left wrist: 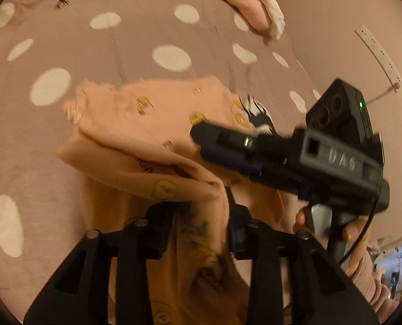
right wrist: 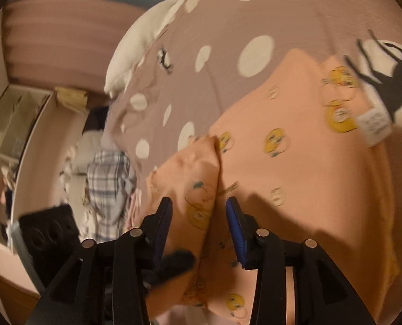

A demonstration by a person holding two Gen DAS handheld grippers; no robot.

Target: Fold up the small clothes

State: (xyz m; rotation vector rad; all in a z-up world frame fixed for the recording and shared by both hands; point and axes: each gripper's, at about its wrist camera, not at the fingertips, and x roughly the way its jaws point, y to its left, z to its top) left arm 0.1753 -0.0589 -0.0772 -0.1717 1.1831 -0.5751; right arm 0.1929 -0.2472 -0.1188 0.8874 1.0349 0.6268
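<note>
Between the jaws of both claws lies a small peach garment [right wrist: 295, 162] printed with yellow cartoon birds, spread over a bed's polka-dot duvet [left wrist: 92, 54]. The left claw [left wrist: 198, 216] stands partly open, a raised fold of the fabric bunched between its fingers; the pads do not appear to press on it, though blur makes this hard to settle. The right claw [right wrist: 198, 216] is likewise partly open, a ridge of the same cloth rising between its blue pads [right wrist: 236, 230] without being pinched. From the left wrist view, the right claw reaches in from the right, just above the garment, held by a person's hand [left wrist: 336, 230]. Ahead of the right claw and to its right, a white care label [right wrist: 374, 127] shows at the garment's far edge. Beyond the left claw, a pink and white pillow [left wrist: 249, 13] sits at the duvet's far side.

A fold looks to have just been laid, with both claws letting go. Next, judging by the rumpled ridge, the cloth wants smoothing flat, then fresh grips on the far corners for another fold.
</note>
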